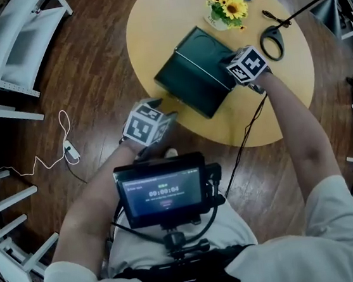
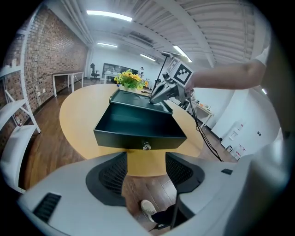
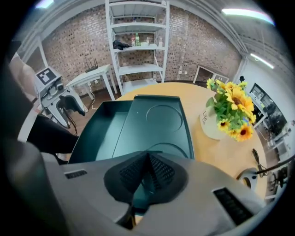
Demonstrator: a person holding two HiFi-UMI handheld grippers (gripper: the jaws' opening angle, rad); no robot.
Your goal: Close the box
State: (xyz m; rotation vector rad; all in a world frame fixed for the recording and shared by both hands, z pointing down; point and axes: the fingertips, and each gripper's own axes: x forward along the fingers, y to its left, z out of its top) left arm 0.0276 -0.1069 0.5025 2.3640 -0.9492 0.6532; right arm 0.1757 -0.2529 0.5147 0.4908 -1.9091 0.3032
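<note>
Right gripper (image 3: 145,179) is pinched tight on the lid (image 3: 156,120) edge of the dark green box (image 1: 189,86), lying open on the round table (image 1: 281,111) (left gripper (image 2: 146,168) gapes empty just off its front)

Free: bare tabletop (image 1: 149,25) left of and nearer than the box (image 1: 188,78), where my left tool (image 1: 171,114) hovers. Obstacles: flower pot (image 1: 225,10) and black ring (image 1: 262,43) near its far right. White racks (image 1: 11,42) stand well apart.
</note>
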